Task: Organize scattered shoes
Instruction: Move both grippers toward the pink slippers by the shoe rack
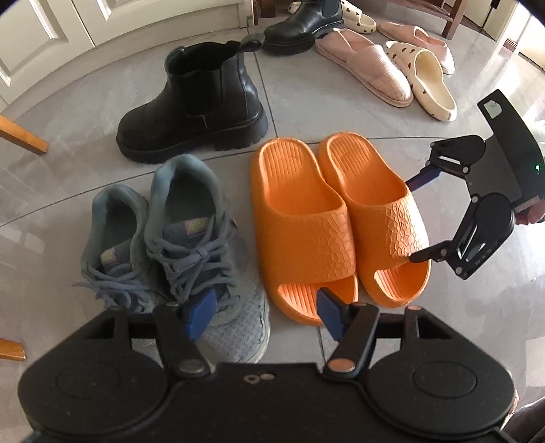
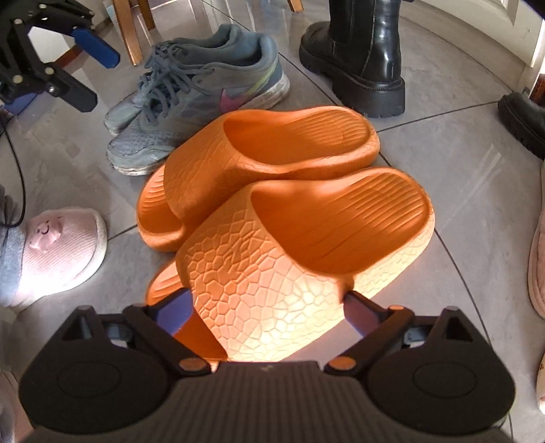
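Right gripper (image 2: 269, 306): its fingers (image 2: 173, 311) straddle the strap of the nearer orange slide (image 2: 289, 245), spread wide; pads look just off the strap, so nothing is gripped.
Slide's long axis: runs away from those fingers, toe nearest, heel farthest, so the fingers span it across its width.
Left gripper (image 1: 264, 315): fingers part-open, hovering empty over the gap between sneaker toe and slide toe.
Nearer hand: the right, by my judgement, for any nudge to the slides.
Orange pair: side by side, touching, on the floor (image 1: 340, 112).
Blue-grey sneakers (image 1: 190, 231): paired just beside the slides.
Black boot (image 1: 194, 105): alone behind them; its mate (image 1: 303, 24) stands well apart.
Farther back: pink slippers (image 1: 364, 64) and cream slides (image 1: 425, 78) lie loose, unsorted.
Containers: none in view.
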Motion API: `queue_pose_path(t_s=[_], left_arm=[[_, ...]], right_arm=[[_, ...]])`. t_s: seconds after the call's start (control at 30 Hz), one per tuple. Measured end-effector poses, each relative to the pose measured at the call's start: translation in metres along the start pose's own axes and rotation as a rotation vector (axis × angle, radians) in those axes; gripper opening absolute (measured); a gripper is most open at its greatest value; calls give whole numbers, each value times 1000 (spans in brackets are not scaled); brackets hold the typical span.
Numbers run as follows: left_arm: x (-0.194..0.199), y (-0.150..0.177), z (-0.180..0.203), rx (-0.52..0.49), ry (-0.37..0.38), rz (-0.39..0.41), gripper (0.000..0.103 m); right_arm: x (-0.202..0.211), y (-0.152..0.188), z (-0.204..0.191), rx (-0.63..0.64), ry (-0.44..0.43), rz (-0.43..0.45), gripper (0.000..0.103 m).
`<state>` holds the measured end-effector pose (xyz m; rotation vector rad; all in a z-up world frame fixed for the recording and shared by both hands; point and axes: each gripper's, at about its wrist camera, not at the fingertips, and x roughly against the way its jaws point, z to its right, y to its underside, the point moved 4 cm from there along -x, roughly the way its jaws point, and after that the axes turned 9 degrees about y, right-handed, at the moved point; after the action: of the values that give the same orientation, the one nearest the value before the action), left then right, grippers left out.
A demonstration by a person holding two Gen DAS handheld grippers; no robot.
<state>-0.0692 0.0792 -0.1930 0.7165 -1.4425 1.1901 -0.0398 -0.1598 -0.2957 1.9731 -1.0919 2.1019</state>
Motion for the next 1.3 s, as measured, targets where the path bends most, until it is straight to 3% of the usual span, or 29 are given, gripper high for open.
queue_pose_path(t_s=[0.23, 0.6, 0.77, 0.9, 1.03, 1.1, 1.2, 1.3], left_arm=[[5, 1, -4, -16, -19, 13, 65], [60, -9, -70, -8, -233, 67, 65], [117, -13, -129, 57, -343, 73, 65], [215, -17, -175, 140, -425, 138, 65], [291, 12, -179, 192, -467, 164, 65], [308, 38, -168, 219, -464, 158, 65], [302, 74, -147, 255, -481, 150, 65], [275, 98, -130, 299, -463, 156, 65]], right_arm=[[29, -10, -4, -44, 89, 64, 97], [62, -29, -1, -10, 208, 110, 97], [85, -35, 28, -31, 296, 134, 97], [119, -38, 58, -64, 360, 153, 97], [166, -41, 83, -108, 419, 197, 97], [177, -41, 84, -117, 431, 216, 97], [187, -39, 75, -107, 447, 242, 97], [167, -28, 58, -65, 392, 230, 97]])
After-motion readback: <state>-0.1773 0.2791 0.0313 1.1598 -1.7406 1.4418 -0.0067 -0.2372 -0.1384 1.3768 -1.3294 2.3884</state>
